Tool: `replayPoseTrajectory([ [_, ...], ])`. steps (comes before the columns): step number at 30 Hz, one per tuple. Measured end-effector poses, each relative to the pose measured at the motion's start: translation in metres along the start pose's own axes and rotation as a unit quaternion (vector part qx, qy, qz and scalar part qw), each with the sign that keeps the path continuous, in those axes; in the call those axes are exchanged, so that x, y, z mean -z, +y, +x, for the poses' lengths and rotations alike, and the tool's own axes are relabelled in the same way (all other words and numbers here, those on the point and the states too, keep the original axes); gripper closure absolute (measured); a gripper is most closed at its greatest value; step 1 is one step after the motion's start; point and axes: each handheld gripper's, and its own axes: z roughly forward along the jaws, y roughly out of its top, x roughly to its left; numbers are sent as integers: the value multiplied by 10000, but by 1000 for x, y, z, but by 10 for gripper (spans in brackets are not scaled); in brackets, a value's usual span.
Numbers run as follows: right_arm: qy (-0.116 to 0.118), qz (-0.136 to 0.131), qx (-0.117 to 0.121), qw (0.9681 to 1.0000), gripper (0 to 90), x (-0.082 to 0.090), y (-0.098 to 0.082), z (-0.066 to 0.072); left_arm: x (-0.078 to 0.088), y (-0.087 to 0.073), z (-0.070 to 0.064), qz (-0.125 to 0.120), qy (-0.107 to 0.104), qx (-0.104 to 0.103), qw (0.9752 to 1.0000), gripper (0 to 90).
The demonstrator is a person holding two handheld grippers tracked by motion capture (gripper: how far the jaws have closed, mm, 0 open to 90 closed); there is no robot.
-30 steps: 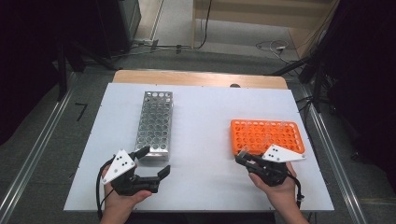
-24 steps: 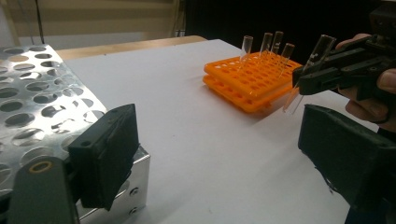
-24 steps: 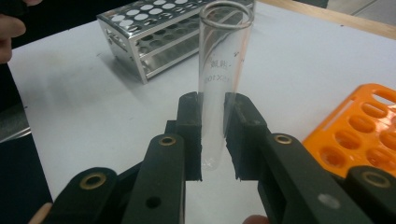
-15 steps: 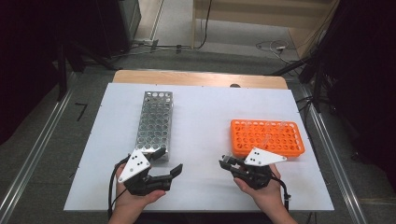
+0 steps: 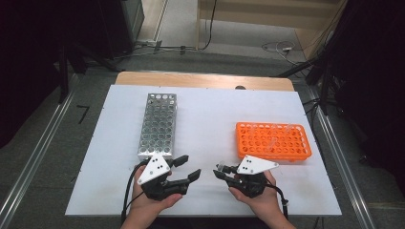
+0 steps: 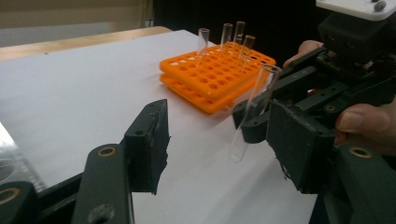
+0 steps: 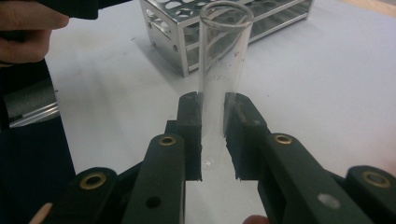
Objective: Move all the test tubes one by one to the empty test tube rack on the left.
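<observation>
1. High view, left to right: the metal rack (image 5: 158, 125) lies on the white table (image 5: 210, 114) with its long side running away from the person, and whether its holes hold anything I cannot tell.
2. Just below the rack's near end, the left gripper (image 5: 187, 168) points toward the table's middle. Its jaws stand apart and have just been closing, with nothing between them.
3. Close to its right, the right gripper (image 5: 219, 170) faces it, jaws clamped on a clear glass test tube (image 5: 221, 166), which is too small here to read.
4. Beyond the right hand sits the orange rack (image 5: 273, 141), long side running across the table, with a few clear tubes standing in it.
5. Left gripper view: the left gripper (image 6: 219, 149) has bare table between its pads; the test tube (image 6: 254, 112) hangs in the other gripper's jaws, gripped about midway, open mouth up, round closed end down, leaning slightly. The orange rack (image 6: 210, 74) behind carries four upright tubes.
6. Right gripper view: the right gripper (image 7: 212, 126) pinches the test tube (image 7: 223, 60) between its pads, the tube's long axis running straight away from the jaws, open rim toward the metal rack (image 7: 224, 32).
</observation>
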Motion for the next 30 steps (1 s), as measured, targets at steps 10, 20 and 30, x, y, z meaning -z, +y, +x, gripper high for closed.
replayPoseTrajectory([
  [10, 69, 77, 183, 9998, 740, -7, 2, 11, -10, 1, -12, 95, -183, -145, 9997, 439],
  [20, 127, 146, 339, 9992, 740, -12, 4, 20, -16, 1, -19, 146, -326, -243, 9991, 483],
  [30, 236, 168, 493, 9984, 740, -14, 5, 27, -24, -1, -25, 271, -342, -275, 9987, 583],
])
